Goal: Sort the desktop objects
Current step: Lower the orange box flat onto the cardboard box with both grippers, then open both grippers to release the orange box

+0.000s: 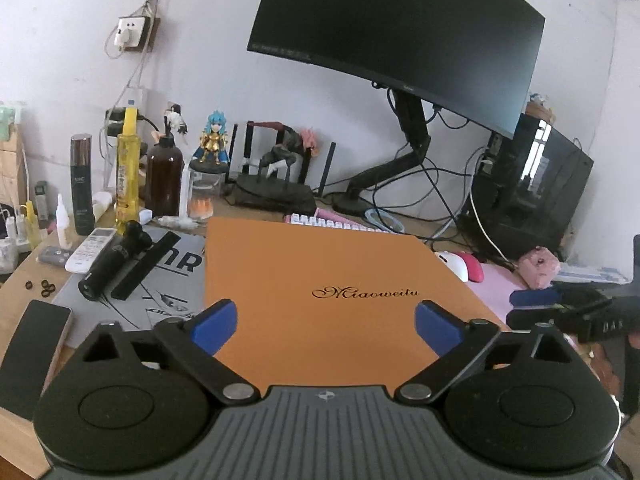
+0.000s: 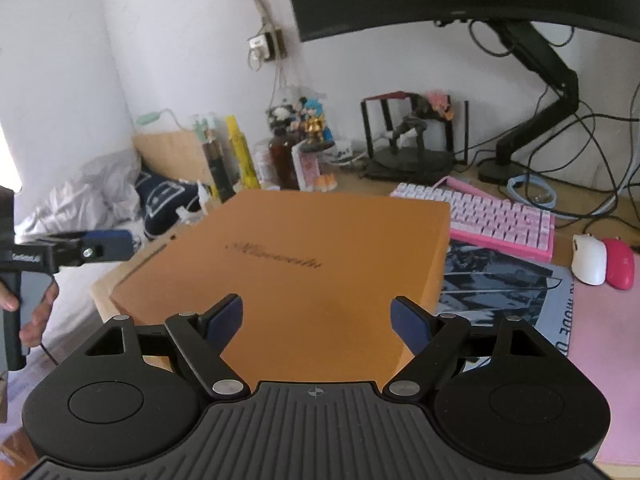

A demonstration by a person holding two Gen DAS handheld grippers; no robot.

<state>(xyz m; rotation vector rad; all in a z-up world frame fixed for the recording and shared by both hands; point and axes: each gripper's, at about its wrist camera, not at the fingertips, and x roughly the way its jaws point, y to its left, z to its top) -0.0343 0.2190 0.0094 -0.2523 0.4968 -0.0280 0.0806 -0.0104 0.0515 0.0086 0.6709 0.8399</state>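
Jaws stand wide apart on both the left gripper (image 1: 325, 322) and the right gripper (image 2: 317, 318), each with nothing between its blue pads, hovering over the orange box (image 1: 320, 296). The box lies flat on the desk in front of the pink keyboard (image 2: 486, 216), hiding its left end in the left wrist view. Its smooth matte lid carries dark script, blurred in the right wrist view. Two mice (image 2: 602, 260), one white and one pink, sit side by side.

The flat orange cardboard box (image 1: 332, 292) looks matt and smooth — gilt script on its lid. The pale wooden desk (image 1: 18, 292) shows grain; the black curved monitor (image 1: 400, 36) — dull plastic.
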